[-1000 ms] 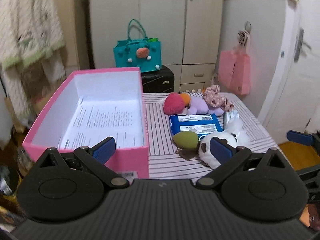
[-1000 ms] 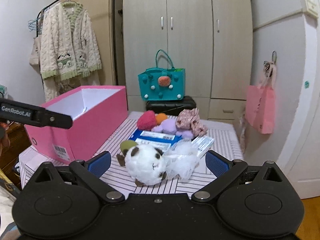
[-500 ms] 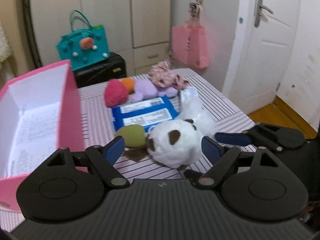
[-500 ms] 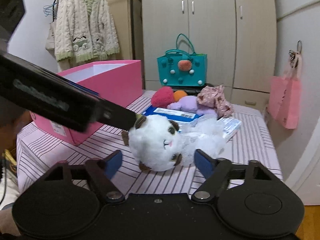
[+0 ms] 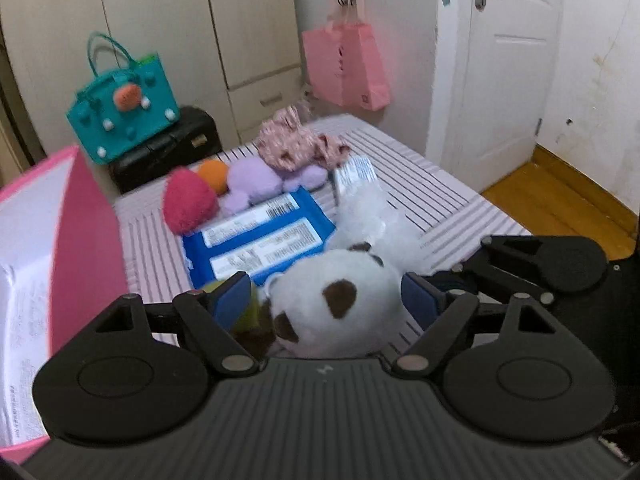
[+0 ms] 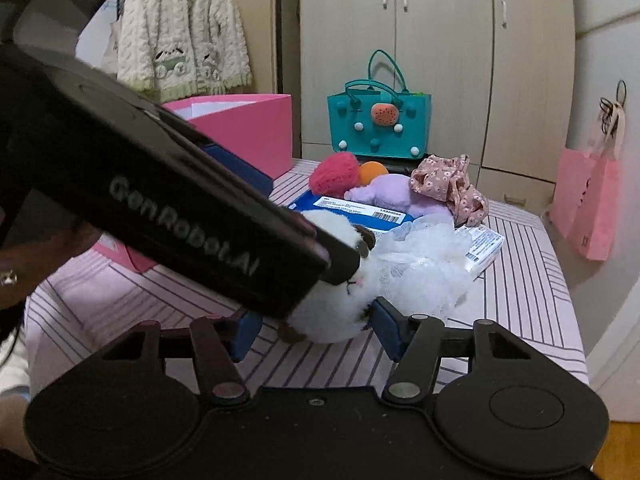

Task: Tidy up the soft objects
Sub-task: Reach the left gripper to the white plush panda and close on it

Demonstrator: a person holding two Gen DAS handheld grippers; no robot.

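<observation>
Panda plush point(image 5: 336, 304) lay at the near edge of the striped table point(image 5: 432, 200), beside the pink box point(image 5: 80, 240), with its head between the pads of both grippers.

Left gripper point(image 5: 326, 296): jaws open, pads flanking the plush; contact on either side could not be confirmed. Right gripper point(image 6: 310, 328): jaws also open, pads either side of the plush's lower part, apparently not squeezing.

Handling, as judged: light, soft, fur compressible; it would deform under the pads rather than slip. Best hold is across the round head, at its widest part, closing well in. White mesh puff point(image 6: 424, 256) touched the plush on the far side and might snag or drag along.

Hidden or unclear: the left gripper's body crossed the right wrist view and covered most of the plush. A green item point(image 5: 248, 312) sat behind the left pad, mostly hidden. Plush's underside and limbs not visible. Left view blurred. Box interior only partly in frame.
</observation>
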